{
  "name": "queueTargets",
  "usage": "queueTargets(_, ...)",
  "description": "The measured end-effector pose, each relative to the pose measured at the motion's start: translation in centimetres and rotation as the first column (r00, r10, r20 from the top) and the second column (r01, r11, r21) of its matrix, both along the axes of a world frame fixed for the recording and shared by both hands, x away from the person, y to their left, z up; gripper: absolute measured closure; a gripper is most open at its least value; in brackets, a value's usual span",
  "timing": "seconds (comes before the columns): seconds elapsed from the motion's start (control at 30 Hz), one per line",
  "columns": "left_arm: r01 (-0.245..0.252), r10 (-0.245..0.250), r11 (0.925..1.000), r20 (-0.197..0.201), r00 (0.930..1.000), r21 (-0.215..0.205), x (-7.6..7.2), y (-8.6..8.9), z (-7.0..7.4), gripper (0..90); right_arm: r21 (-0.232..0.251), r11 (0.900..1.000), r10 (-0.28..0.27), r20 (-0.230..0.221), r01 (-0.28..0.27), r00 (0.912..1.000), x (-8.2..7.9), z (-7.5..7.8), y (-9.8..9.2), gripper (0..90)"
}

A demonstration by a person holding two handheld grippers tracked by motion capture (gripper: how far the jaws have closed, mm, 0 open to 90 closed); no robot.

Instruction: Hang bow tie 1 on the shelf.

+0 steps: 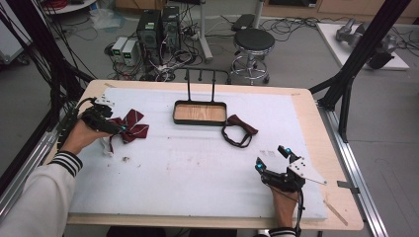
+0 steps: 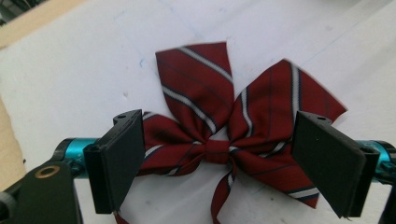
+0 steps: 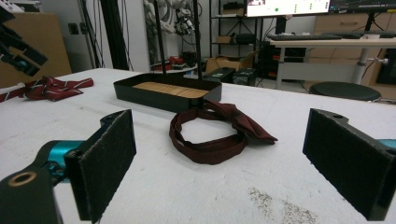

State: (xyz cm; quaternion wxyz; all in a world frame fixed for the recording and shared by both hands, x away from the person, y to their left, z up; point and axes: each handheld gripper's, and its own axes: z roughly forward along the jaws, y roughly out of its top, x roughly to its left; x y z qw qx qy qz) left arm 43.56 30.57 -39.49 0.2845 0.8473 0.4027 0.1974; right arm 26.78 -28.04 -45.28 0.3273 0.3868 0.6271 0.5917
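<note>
Over at the far left of the black tray, the left claw hovered right on top of the striped burgundy bow tie, its jaws spread wide to either side of the bow's knot, the pads not pressing on the fabric. In the left gripper view the striped burgundy bow tie lay flat on the white foam mat, wings fanned out, with the two black pads flanking it and the centre knot sitting between them. And the right claw? It sat well to the tray's near right, low over the mat, jaws gaping and holding nothing. In the right gripper view the plain dark-red bow tie, strap looped in a ring, rested just in front of the tray, touching its near corner or nearly so. The tray itself, wooden-floored with two upright rods, stood at the far middle of the desk.
</note>
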Motion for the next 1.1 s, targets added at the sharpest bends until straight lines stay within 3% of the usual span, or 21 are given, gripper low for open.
queueTargets(0.13, -0.002, 0.002, 0.9998, -0.019, 0.9998, 0.018, 0.3, -0.1, -0.5, 20.7, -0.001, 1.000, -0.002, 0.000, 0.002, 1.0000, 0.0, 0.0, 0.0, 8.6)
queueTargets(0.23, -0.012, 0.014, 0.9992, -0.059, 0.9982, 0.038, 0.6, -0.1, -0.9, 21.1, 0.000, 1.000, -0.001, -0.001, 0.001, 1.0000, 0.0, 0.0, 0.0, 8.6)
queueTargets(0.43, -0.003, 0.013, 0.9972, -0.133, 0.9911, 0.075, 1.2, -0.3, -1.4, 22.0, -0.006, 1.000, 0.000, -0.004, 0.000, 1.0000, 0.0, 0.0, 0.0, 8.6)
queueTargets(0.7, 0.009, 0.009, 0.9958, -0.189, 0.9820, 0.092, 1.8, -0.7, -1.4, 27.0, -0.006, 1.000, -0.001, -0.004, 0.000, 1.0000, 0.0, 0.0, 0.0, 8.6)
queueTargets(0.97, 0.033, -0.013, 0.9954, -0.213, 0.9769, 0.090, 2.0, -0.8, -1.8, 49.9, -0.006, 1.000, -0.001, -0.003, 0.001, 1.0000, 0.1, 0.0, 0.0, 8.6)
queueTargets(1.1, -0.008, 0.025, 0.9975, -0.235, 0.9717, 0.070, 2.1, -0.7, -1.9, 57.5, -0.011, 1.000, 0.000, 0.001, 0.000, 1.0000, 0.1, 0.0, 0.0, 8.6)
